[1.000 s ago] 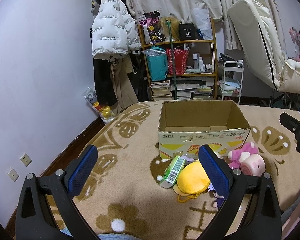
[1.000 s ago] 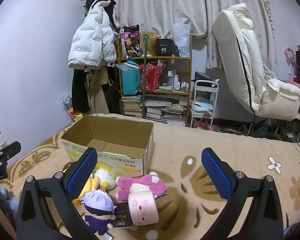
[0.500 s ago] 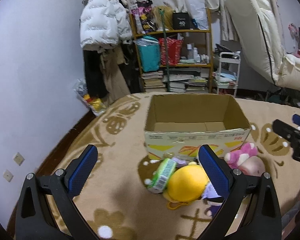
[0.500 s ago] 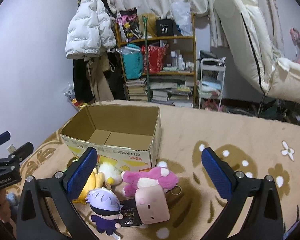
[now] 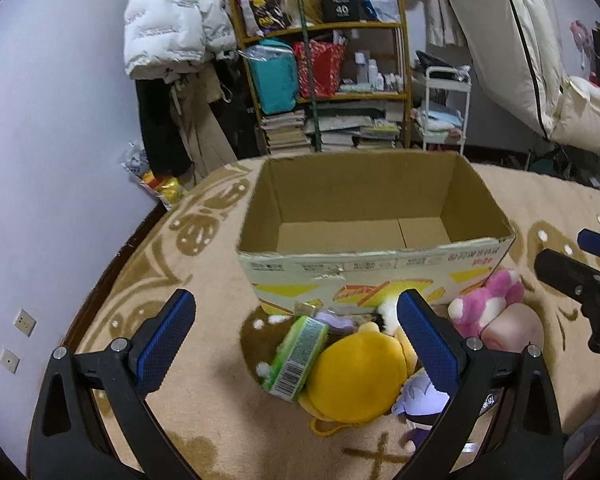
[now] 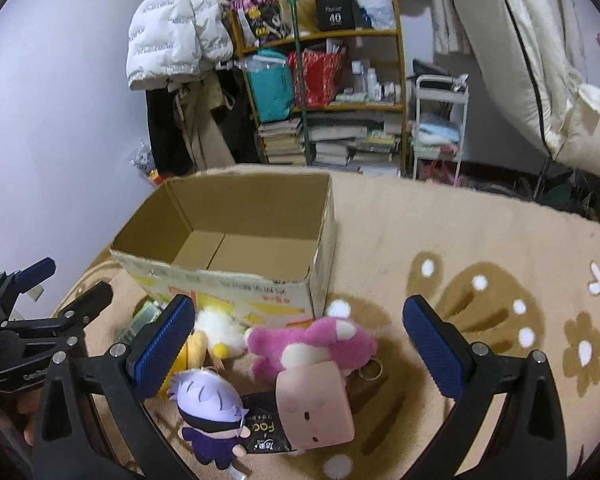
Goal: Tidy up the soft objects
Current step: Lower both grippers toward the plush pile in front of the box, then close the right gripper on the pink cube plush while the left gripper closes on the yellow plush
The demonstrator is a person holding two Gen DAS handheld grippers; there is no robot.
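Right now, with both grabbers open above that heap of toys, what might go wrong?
The toys lie packed together: closing on the yellow plush could also catch the green pack leaning on it.

The pink plush has a keyring that might snag a neighbour when lifted.

The box stands right behind the heap, so a low swing could knock its wall.

Purple-haired doll (image 5: 420,404) half behind left hand-held gripper (image 5: 296,336) finger; box print unreadable.

The left tool (image 5: 296,334) is spread wide, its blue pads (image 5: 166,338) holding nothing. The right tool (image 6: 296,340) gapes equally wide and empty.
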